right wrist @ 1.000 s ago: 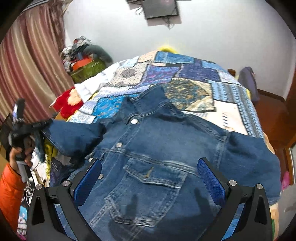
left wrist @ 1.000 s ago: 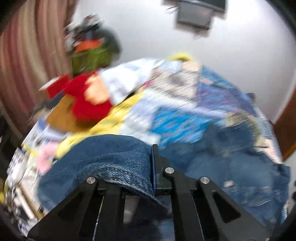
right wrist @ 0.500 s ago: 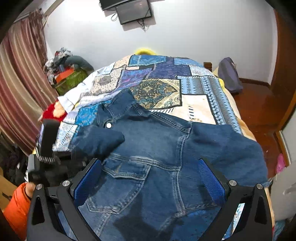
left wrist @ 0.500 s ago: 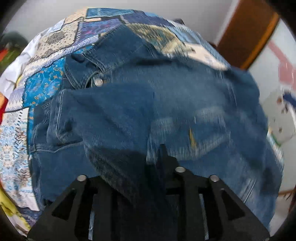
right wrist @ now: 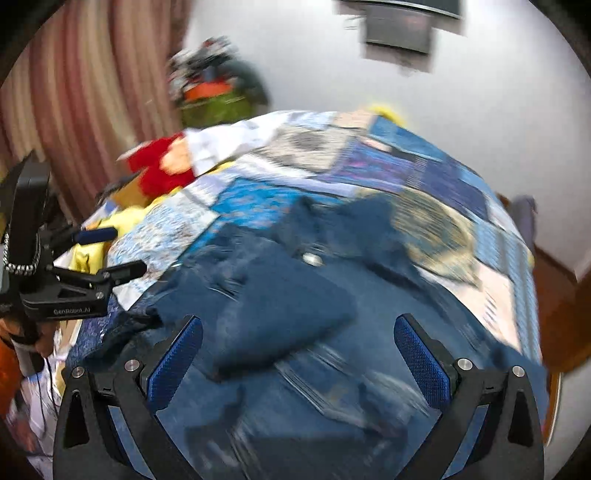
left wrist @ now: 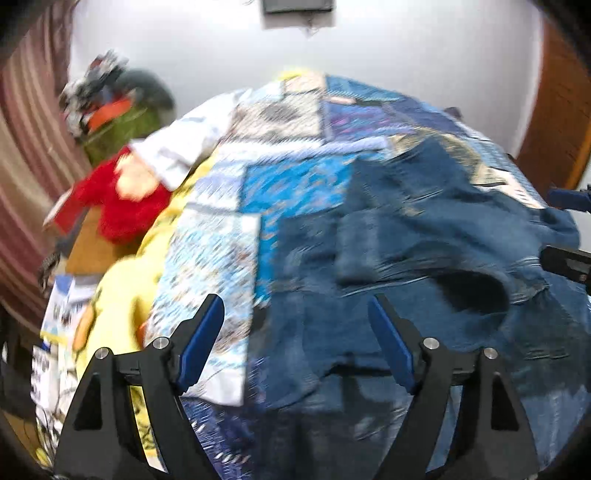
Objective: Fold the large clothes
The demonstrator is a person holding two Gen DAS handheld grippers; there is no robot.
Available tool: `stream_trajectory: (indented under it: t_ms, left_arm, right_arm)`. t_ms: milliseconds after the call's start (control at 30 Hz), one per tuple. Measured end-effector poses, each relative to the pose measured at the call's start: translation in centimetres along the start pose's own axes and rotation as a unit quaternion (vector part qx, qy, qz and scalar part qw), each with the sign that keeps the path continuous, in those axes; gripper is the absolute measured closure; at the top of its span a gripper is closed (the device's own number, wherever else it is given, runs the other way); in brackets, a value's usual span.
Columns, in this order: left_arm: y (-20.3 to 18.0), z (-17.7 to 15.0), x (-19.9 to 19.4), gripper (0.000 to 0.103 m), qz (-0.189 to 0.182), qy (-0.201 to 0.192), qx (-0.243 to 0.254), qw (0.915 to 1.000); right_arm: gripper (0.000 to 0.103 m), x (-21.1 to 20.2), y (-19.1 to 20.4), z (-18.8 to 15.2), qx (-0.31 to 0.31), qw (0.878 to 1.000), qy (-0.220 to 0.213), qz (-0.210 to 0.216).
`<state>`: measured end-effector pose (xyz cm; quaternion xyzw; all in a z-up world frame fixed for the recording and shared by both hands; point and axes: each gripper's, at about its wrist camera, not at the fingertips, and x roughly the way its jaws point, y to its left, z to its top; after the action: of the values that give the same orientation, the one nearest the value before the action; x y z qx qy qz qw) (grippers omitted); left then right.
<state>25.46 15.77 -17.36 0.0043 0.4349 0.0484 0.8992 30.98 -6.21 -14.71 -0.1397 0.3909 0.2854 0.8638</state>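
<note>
A blue denim jacket [left wrist: 424, 240] lies front up on the bed, blurred by motion. One sleeve [right wrist: 280, 306] lies folded across its chest, below the collar button [right wrist: 313, 259]. My left gripper [left wrist: 295, 310] hovers over the jacket's left edge; its jaws are opening and nothing is pinched between the blue pads. The right gripper [right wrist: 298, 325] stands open above the folded sleeve, holding nothing. In the right wrist view the left gripper [right wrist: 129, 250] shows at the far left, off the jacket. The right gripper's fingers [left wrist: 570, 199] show at the right edge of the left wrist view.
A patchwork quilt [left wrist: 295, 184] covers the bed. A red plush toy [right wrist: 159, 170], white cloth [left wrist: 177, 147] and yellow bedding [left wrist: 122, 295] lie along its left side. A green basket of clutter [right wrist: 214, 103] stands by the striped curtain [right wrist: 74, 92]. A screen [right wrist: 399, 27] hangs on the wall.
The left gripper carried the sleeve across the jacket's front, let it go, opened and pulled back to the left. The right gripper stayed open and swung leftward.
</note>
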Motion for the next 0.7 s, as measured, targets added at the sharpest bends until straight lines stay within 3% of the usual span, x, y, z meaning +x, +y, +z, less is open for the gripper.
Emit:
stream_trajectory:
  t_ms: [167, 267, 433, 533, 633, 700]
  left_arm:
    - [2.3, -1.6, 2.8, 0.023, -0.01, 0.036, -0.018, 0.9991]
    - [1.7, -2.4, 4.4, 0.023, -0.016, 0.052, -0.016, 0.9984]
    - [1.8, -3.4, 7.4, 0.023, -0.018, 0.08, -0.019, 0.9965]
    - [2.2, -4.0, 9.1, 0.023, -0.025, 0.104, -0.037, 0.9936]
    - [2.6, -4.6, 10.3, 0.023, -0.037, 0.117, -0.057, 0.9908]
    - [2.6, -4.8, 10.5, 0.023, -0.038, 0.117, -0.061, 0.9905]
  right_arm:
    - [0.0, 7.5, 4.7, 2.9, -0.082, 0.994, 0.07, 0.013]
    - [0.0, 12.2, 6.2, 3.6, -0.119, 0.986, 0.116, 0.003]
    - [0.002, 18.0, 7.1, 3.7, -0.137, 0.974, 0.179, 0.004]
    - [0.006, 20.3, 7.1, 3.4, -0.124, 0.973, 0.195, -0.003]
    - [0.021, 21.7, 6.3, 2.9, -0.101, 0.975, 0.197, -0.009]
    - [0.039, 21.3, 5.7, 3.0, -0.084, 0.979, 0.184, -0.012]
